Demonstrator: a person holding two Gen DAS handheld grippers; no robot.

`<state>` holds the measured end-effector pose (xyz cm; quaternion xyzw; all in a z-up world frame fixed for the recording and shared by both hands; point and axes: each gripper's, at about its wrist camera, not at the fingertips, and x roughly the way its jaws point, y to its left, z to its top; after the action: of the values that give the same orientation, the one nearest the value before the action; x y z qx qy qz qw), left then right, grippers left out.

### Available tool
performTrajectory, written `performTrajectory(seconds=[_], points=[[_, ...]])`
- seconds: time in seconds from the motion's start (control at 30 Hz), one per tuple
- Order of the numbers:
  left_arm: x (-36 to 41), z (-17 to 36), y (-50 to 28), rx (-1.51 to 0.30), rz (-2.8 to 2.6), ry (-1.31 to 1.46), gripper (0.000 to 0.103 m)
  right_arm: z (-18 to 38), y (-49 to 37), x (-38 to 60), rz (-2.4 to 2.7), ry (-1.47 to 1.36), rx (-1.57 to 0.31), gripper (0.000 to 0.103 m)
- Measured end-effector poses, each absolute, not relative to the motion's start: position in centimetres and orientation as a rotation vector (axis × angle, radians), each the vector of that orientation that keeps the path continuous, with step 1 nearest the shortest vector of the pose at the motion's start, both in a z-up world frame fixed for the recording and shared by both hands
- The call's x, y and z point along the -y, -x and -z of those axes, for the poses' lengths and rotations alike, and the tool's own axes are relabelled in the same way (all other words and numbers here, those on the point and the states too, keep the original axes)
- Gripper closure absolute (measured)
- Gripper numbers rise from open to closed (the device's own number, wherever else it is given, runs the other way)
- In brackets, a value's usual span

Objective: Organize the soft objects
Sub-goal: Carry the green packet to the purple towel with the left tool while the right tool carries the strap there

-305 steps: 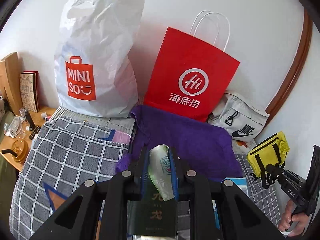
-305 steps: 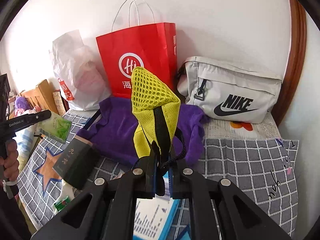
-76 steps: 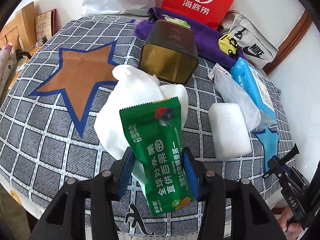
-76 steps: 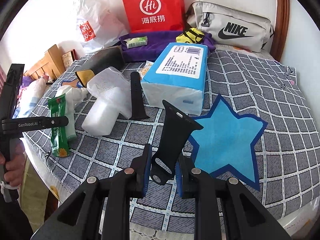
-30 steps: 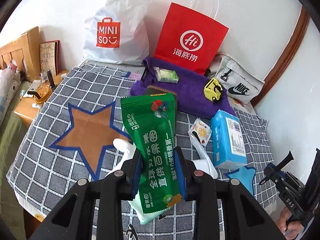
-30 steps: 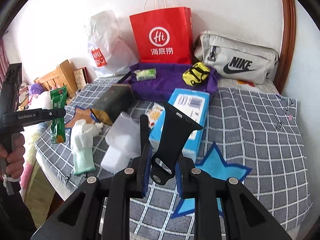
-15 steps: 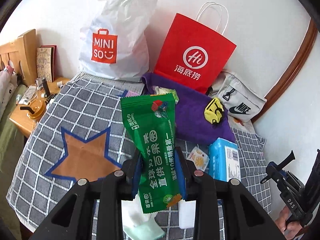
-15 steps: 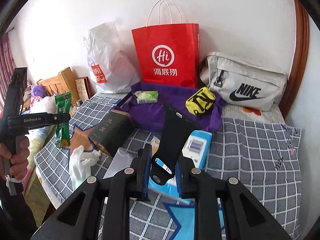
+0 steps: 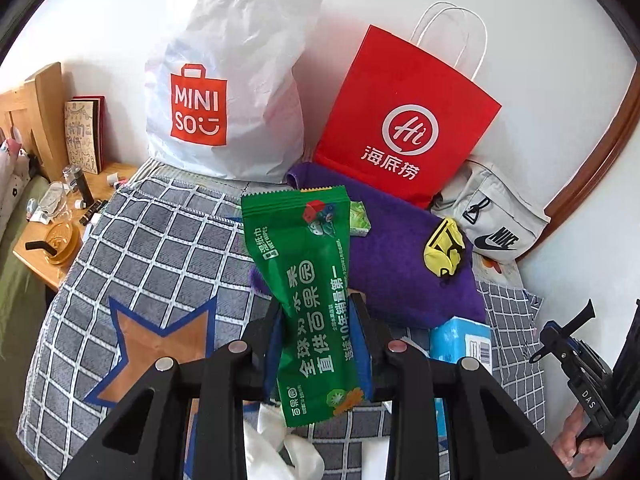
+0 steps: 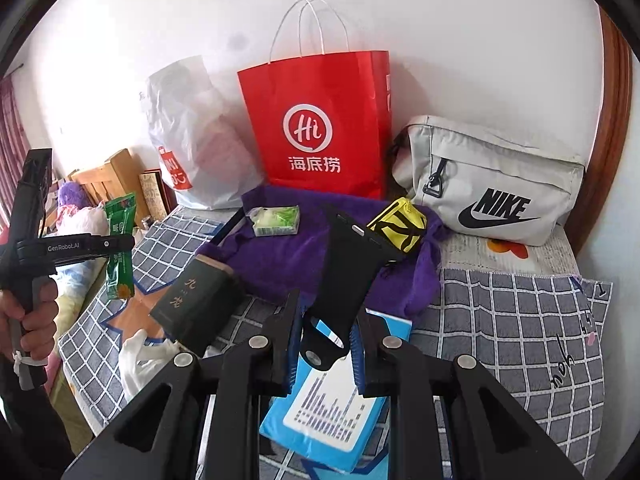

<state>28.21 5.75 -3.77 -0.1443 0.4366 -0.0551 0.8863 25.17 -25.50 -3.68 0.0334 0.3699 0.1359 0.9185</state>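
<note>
Left wrist view is showing the left gripper point(image 9: 318, 344) clenching a green wet-wipes packet point(image 9: 306, 292) between its blue pads at lower centre of the frame. The packet's long axis is running nearly vertical in the frame, leaning slightly, with its crimped top edge pointing up toward the centre and its lower end hanging below the pads. Behind the packet, a purple towel point(image 9: 396, 264) is lying across the middle right of the frame, carrying a small green tissue pack point(image 9: 359, 224) and a yellow mesh pouch point(image 9: 443, 249). A white MINISO bag point(image 9: 228, 92) and a red paper bag point(image 9: 404, 120) are standing against the wall at the top, with a grey Nike bag point(image 9: 496, 220) at the right.

Right wrist view is showing the right gripper point(image 10: 326, 354) grasping a black strap point(image 10: 348, 272) by its rounded lower end. The strap's long axis is rising from lower centre and tilting toward the upper right, with its far end overlapping the yellow mesh pouch in the frame. A blue tissue pack point(image 10: 332, 412) is lying on the checked bedcover point(image 10: 512, 320) beneath the fingers. A dark tin box point(image 10: 196, 304) is sitting at centre left, and a white glove point(image 10: 140, 360) is lying just below it.
</note>
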Motion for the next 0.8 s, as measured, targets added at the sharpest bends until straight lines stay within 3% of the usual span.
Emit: performTrajectory(seconds=[0.8], points=[[-3.6, 6.8, -40.3, -0.983, 0.137, 0.313, 0.074, 8.6, -37.8, 26.3, -0.221, -0.098, -0.831, 0.082]])
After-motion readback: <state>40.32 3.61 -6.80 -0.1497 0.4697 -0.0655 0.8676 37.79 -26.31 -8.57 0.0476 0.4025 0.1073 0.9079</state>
